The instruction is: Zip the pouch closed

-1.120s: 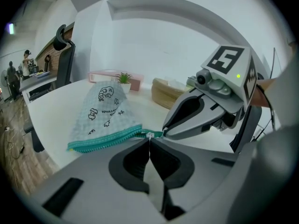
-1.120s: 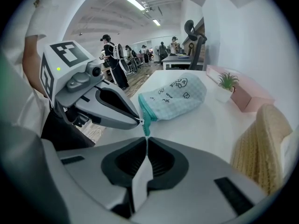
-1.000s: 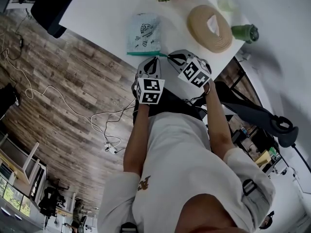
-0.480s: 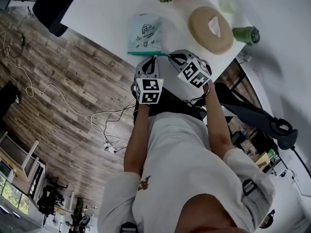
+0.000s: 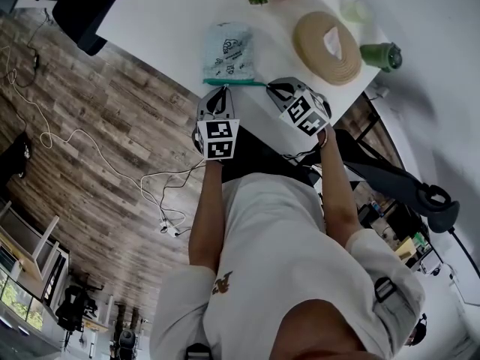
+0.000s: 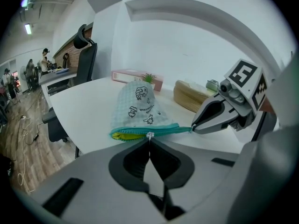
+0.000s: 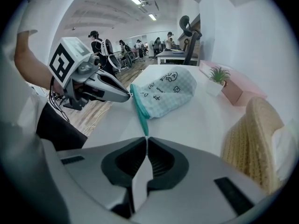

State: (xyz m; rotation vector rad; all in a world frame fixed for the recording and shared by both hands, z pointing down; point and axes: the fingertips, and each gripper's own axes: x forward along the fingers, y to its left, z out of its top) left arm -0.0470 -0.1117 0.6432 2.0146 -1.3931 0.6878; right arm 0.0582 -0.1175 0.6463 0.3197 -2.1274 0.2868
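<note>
Left claw (image 5: 223, 89) slid left, pouch (image 6: 140, 107) gaping yellow in its view only

Pouch (image 5: 227, 49): pale mint check, black doodles; zip (image 6: 161, 129) teal; lining (image 6: 122, 135) yellow. Table (image 5: 161, 21) white.

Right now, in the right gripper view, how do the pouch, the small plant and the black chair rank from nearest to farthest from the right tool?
1. pouch: its teal zipper end is pinched in the right tool, straight ahead.
2. small plant: further along the table, to the right.
3. black chair: past the table's far edge, upper centre.
</note>
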